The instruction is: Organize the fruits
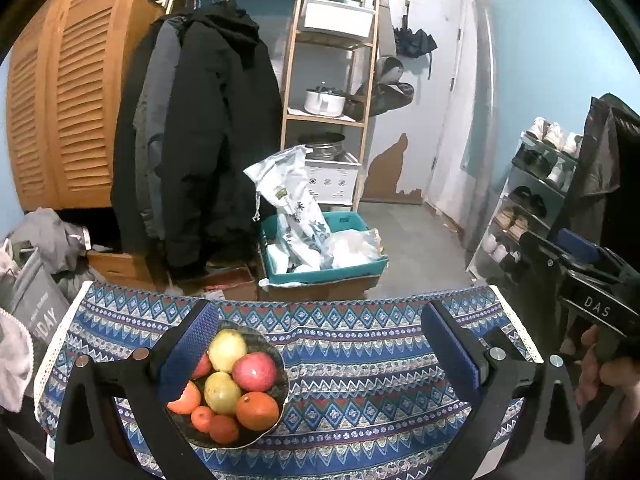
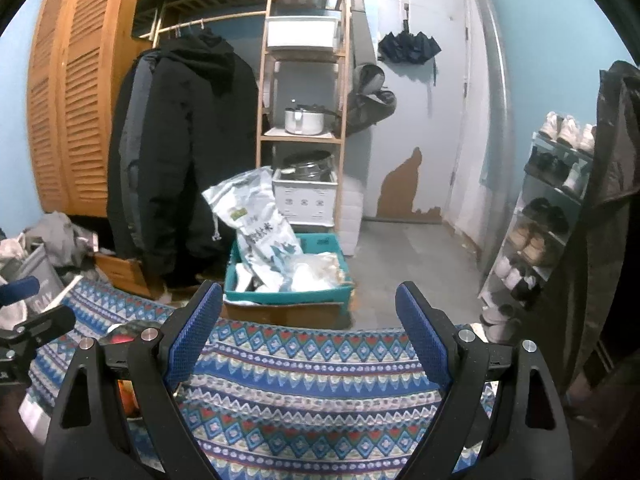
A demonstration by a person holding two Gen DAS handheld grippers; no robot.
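Fruit sits all together in a dark bowl [image 1: 280, 376] on the counter [image 1: 360, 360], which has a blue patterned cloth over it. I see two yellow-green fruits [image 1: 227, 350], a red apple [image 1: 255, 371] and some oranges [image 1: 257, 410]. The left claw [image 1: 320, 356] is wide open and holds nothing; its left finger hangs in front of the bowl. The right claw [image 2: 310, 334] is wide open and empty too, over bare cloth. No fruit lies loose. This could be a pile waiting to be sorted, or a tidy bowl that is done. I cannot tell which.
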